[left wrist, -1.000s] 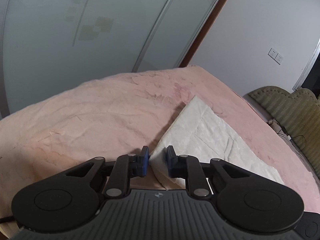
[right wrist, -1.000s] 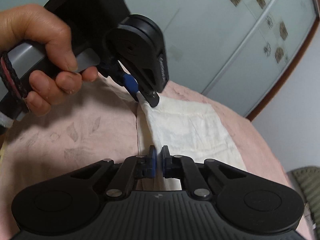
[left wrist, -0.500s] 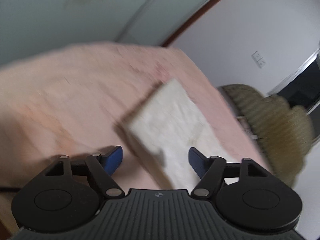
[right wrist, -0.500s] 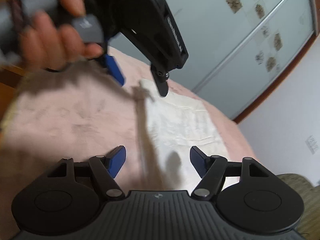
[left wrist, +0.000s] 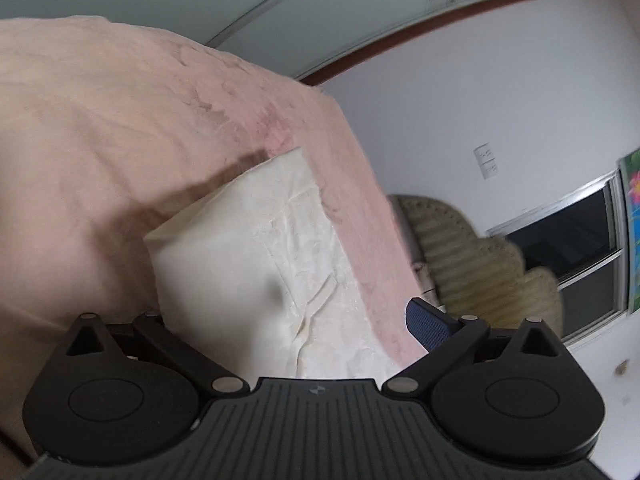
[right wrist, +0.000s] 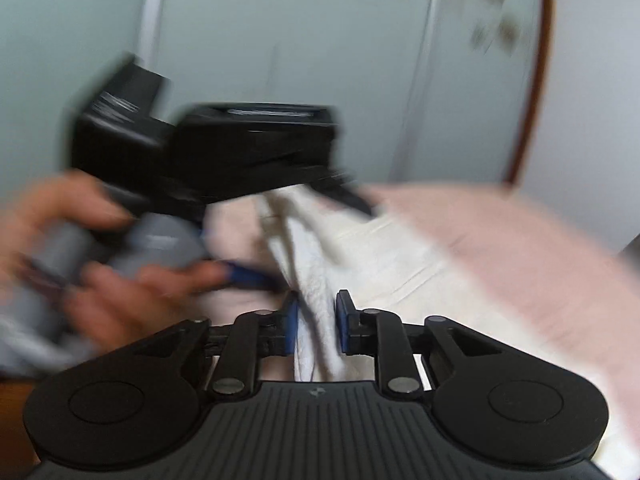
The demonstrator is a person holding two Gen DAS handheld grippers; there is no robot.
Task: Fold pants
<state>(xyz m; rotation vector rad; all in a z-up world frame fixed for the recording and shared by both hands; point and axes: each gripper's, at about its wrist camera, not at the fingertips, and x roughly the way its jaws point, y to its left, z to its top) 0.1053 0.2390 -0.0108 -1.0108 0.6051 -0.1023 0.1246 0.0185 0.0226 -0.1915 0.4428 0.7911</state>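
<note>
Left wrist view: the left gripper points down at a slant over the bed, rolled so that the pink cover tilts across the picture. Its jaws have just been opening and now stand wide apart; only the right-hand blue pad shows, while the other finger is hidden behind folded cloth. The white pants lie folded into a thick oblong near the bed's right edge, one folded end rising between the spread fingers, with no pad seen pressing on it. Past that edge stand an olive headboard, a white wall with a socket and a dark window.

Right wrist view: the right gripper also slants downward, low over the bed's near edge. Its jaws have just been closing and the two blue pads stand close together with a raised ridge of the white pants between them; blur hides whether both pads press the cloth. The rest of the pants spreads toward the far right over the pink cover. At the left a person's hand, strongly blurred, wraps a grey handle and carries the left gripper above the cloth, one finger reaching out over the pants. Pale wardrobe doors fill the background.
</note>
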